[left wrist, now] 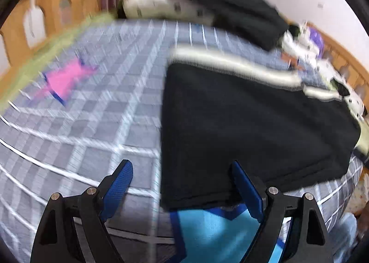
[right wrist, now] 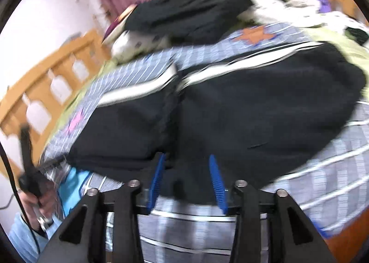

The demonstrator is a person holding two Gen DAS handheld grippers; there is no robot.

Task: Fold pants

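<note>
Black pants with white side stripes lie folded on the grey checked bedspread. My left gripper is open, its right finger over the pants' near left corner, its left finger over bare bedspread. In the right wrist view the pants fill the middle, with a fold line down the centre. My right gripper is open over the pants' near edge, holding nothing. Both views are blurred by motion.
A heap of black clothing and white spotted bedding sits at the far end of the bed. A wooden bed rail runs along the left. The person's left hand and other gripper show at the lower left.
</note>
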